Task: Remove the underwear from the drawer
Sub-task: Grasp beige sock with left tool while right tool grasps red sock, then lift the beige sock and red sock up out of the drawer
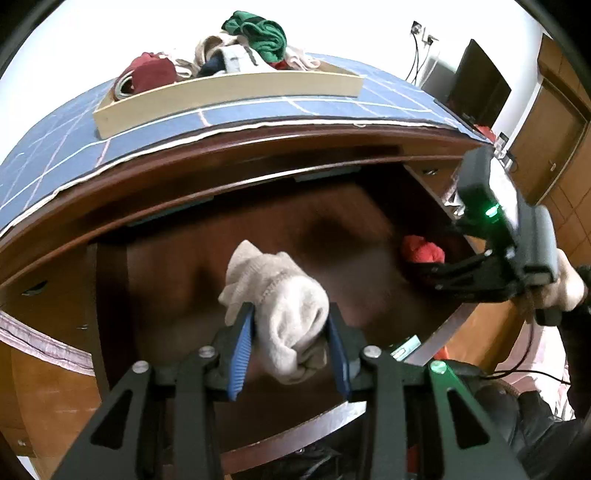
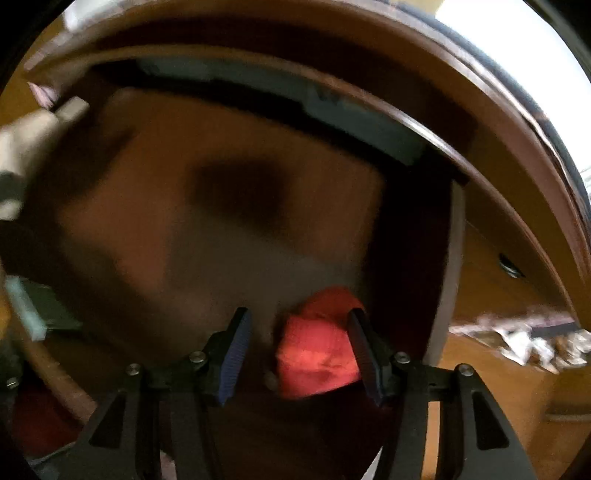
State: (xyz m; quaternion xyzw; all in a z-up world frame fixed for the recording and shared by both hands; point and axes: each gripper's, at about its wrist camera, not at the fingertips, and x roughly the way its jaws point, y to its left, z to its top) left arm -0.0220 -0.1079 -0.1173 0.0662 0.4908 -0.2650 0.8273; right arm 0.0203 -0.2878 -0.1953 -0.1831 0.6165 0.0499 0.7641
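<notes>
Dark wooden drawer (image 1: 258, 229) pulled open under a blue-gridded top, nearly emptied; wooden tray (image 1: 229, 94) at upper centre of the left wrist view is already piled with clothes (image 1: 255, 35). Left hand-held gripper (image 1: 291, 347), bottom centre, is clamped on a beige bundled garment (image 1: 280, 306), lifted clear of the drawer floor and angled steeply down. Right hand-held gripper (image 2: 299, 354) points almost straight down into the drawer's right corner, jaws parted and straddling a red garment (image 2: 317, 347); right pad looks to brush it, left pad stands off, no grip yet. View is blurred. To do this well, I'd say: sink lower so both pads bracket the bulk of the red bundle, close fully, then lift straight up clear of the drawer wall (image 2: 448, 280) just beside it. Person's hand (image 1: 561, 284) shows at right edge.
</notes>
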